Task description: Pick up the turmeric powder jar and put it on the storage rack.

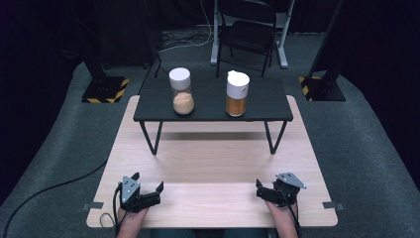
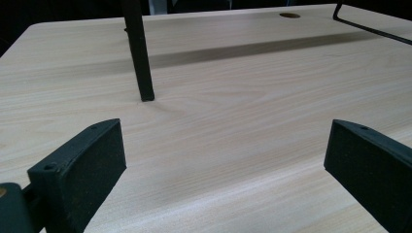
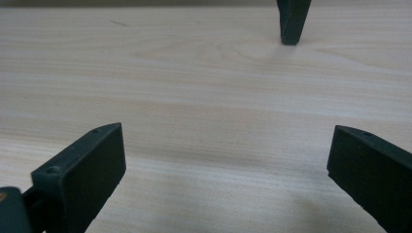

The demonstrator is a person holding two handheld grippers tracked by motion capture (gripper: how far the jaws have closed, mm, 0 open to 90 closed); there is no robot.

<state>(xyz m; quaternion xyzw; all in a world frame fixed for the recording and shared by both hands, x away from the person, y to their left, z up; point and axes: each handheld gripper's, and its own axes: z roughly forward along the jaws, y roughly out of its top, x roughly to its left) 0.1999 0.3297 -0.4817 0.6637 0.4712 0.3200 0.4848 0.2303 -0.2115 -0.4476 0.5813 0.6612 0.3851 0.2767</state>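
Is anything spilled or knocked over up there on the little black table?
No, nothing stands out. Both jars, the round one and the tall one, stand upright with white lids on, and the black shelf shows no spill. Both grippers rest open.

Two jars side by side on raised shelf, shelf on table

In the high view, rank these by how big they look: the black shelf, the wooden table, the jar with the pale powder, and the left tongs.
1. wooden table
2. black shelf
3. jar with the pale powder and left tongs: they look about alike, and the tongs sit nearer the camera, so no ranking.
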